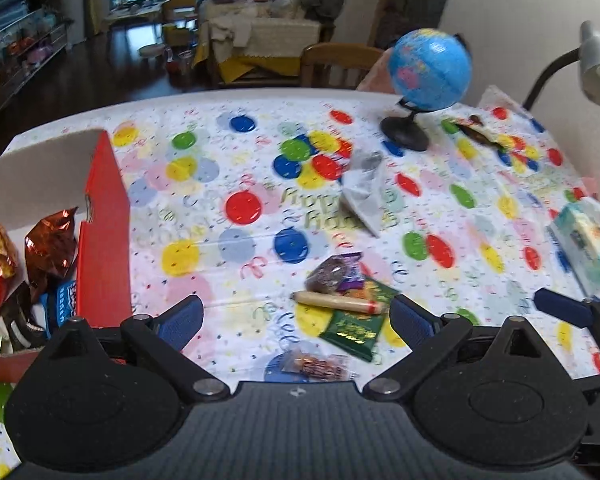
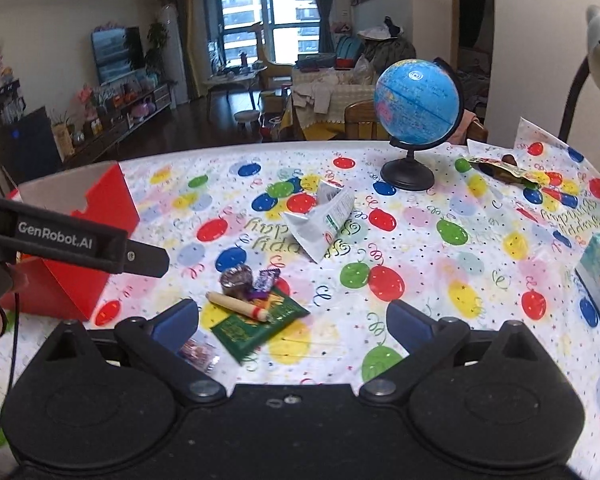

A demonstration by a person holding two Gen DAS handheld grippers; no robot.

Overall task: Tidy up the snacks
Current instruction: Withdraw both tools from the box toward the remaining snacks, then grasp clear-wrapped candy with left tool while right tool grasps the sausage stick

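Snacks: small pile near the table's front edge, right of the red box (image 1: 104, 232). Sausage stick (image 1: 340, 302) lies across the green packet (image 1: 356, 324); light, stiff, may roll, so pinch it mid-length. Left gripper (image 1: 296, 320) and right gripper (image 2: 292, 324) gape wide, empty.
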